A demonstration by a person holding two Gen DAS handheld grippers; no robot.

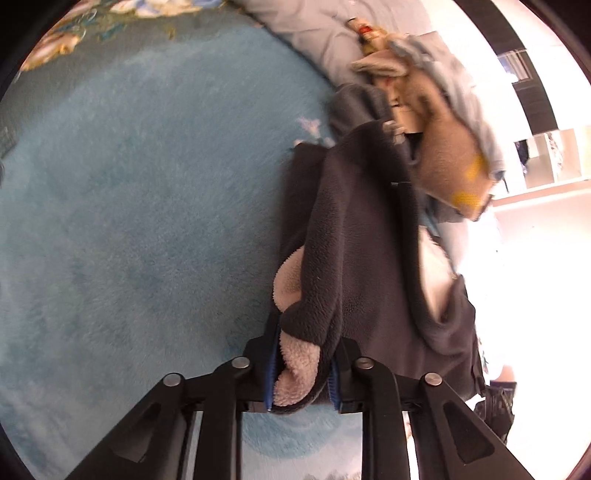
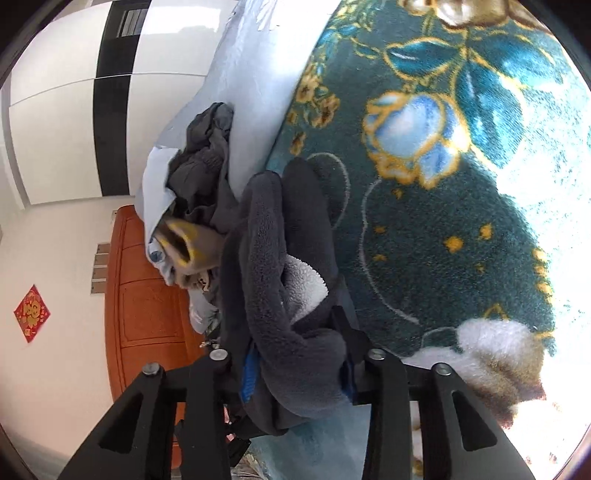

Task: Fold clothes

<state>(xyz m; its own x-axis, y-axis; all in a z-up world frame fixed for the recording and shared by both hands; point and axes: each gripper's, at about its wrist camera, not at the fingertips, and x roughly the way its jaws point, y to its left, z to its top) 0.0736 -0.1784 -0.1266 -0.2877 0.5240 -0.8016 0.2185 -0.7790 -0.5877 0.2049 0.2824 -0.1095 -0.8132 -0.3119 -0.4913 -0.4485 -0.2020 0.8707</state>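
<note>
A dark grey fleece garment (image 1: 354, 236) with cream sherpa lining (image 1: 295, 373) hung bunched above a blue floral blanket (image 1: 147, 206). The left gripper (image 1: 302, 369) and the right gripper (image 2: 297, 369) each had their jaws clamped on thick folds of it. Far behind lay a pile of clothes (image 1: 436, 110).

Bed under a plush blue floral blanket (image 1: 147, 203)

A heap of clothes (image 1: 436, 122) lies on the pale sheet (image 1: 317, 33) near the bed's far edge, beside the blanket's border.
</note>
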